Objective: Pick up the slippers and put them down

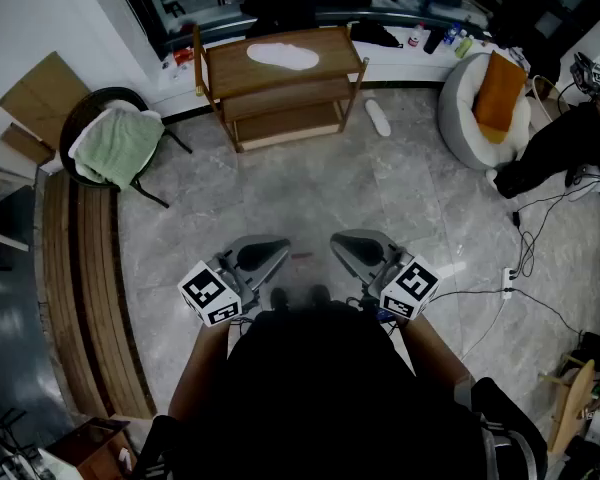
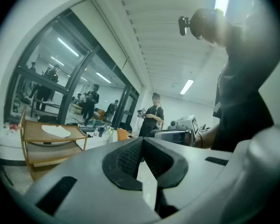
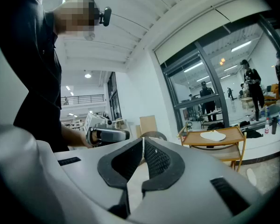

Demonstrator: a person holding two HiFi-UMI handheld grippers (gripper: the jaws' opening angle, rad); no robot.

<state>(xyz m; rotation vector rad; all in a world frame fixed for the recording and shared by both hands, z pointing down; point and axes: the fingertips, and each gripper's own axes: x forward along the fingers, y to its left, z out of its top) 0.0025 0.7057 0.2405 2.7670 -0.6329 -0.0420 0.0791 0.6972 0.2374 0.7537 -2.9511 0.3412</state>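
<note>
We held the left gripper (image 1: 258, 255) and right gripper (image 1: 358, 249) pressed together, empty. One flat white slipper (image 1: 378, 118) lay on the grey stone floor (image 1: 310, 198) well ahead of the right gripper, pointing away. The second white slipper (image 1: 283, 56) topped the wooden shelf (image 1: 332, 46) beyond.

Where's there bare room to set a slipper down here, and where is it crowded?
The grey tiled floor is bare between the three-tier wooden shelf and the person. The shelf's lower tiers look empty; a white slipper takes its top's middle. Crowded: black cables and white beanbag seat at right, black round chair at left.
</note>
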